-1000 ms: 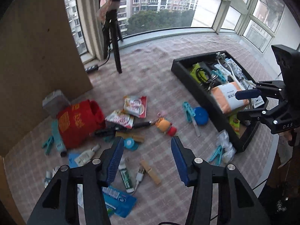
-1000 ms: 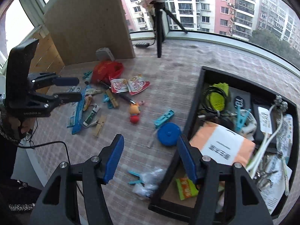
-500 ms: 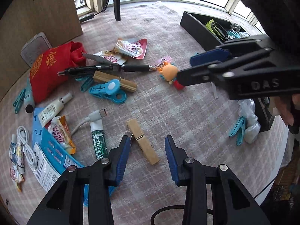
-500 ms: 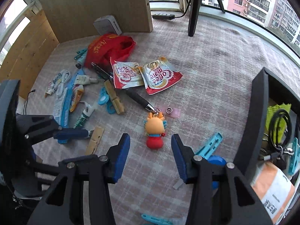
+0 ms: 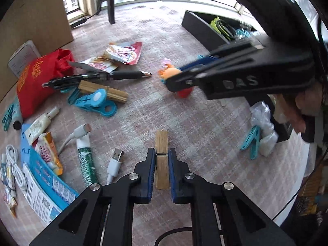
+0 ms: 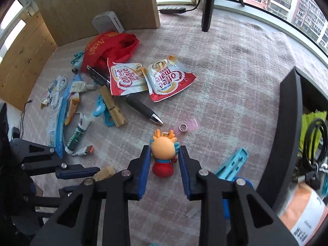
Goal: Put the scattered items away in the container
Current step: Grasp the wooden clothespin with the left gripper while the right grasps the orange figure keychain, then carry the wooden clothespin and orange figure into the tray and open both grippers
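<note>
Two grippers have just been closing: left gripper (image 5: 161, 158) clenches a flat wooden clothespin (image 5: 161, 143); only the right view shows the right gripper (image 6: 164, 153) hugging a round-headed toy figure (image 6: 164, 149).

a pale pink checked cloth (image 6: 235, 65) covers the floor up to a curved bay of large windows (image 6: 287, 2), daylight and apartment blocks outside. a plain tan board panel (image 6: 92, 2) stands at the left; a black tripod leg (image 6: 208, 6) rises near the glass.
</note>
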Demonstrator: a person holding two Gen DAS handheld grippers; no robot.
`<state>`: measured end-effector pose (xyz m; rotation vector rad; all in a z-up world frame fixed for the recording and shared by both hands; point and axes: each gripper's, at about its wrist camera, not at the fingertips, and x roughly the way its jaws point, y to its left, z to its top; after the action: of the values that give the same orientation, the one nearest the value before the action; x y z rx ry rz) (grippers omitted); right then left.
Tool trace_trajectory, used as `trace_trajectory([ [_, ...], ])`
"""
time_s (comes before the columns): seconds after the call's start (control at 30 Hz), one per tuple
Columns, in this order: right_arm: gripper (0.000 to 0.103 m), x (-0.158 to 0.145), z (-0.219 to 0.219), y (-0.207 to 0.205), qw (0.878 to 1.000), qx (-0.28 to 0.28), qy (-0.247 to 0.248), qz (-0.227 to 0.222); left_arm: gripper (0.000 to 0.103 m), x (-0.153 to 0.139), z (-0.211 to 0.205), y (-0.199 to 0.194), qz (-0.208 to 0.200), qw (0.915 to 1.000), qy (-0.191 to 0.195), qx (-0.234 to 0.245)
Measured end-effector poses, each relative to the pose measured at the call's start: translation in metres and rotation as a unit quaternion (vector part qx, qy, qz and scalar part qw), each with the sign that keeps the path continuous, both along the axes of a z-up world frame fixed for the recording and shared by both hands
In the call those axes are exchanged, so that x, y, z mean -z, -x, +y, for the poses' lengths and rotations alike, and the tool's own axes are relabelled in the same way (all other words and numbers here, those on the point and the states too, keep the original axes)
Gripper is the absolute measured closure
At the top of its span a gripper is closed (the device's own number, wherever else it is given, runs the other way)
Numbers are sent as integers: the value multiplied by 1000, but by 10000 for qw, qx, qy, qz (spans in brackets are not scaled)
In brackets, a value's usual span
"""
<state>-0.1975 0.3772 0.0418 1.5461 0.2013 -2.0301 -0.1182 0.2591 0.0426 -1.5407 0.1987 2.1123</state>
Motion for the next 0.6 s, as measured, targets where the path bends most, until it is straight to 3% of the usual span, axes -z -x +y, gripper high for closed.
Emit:
trace_trajectory([
  [0.2,76,-37,34,-19,9983,182,524,156,91,-28,-8,-1,106,9996,-204,-150],
  [0.37,76,-70,72,-33,9934,629,886,364,91,-54,10,13,307,9985,-451,-28],
  [0.6,76,-101,150,-51,9876,1279,598,689,91,-88,69,38,540,9960,-627,349],
])
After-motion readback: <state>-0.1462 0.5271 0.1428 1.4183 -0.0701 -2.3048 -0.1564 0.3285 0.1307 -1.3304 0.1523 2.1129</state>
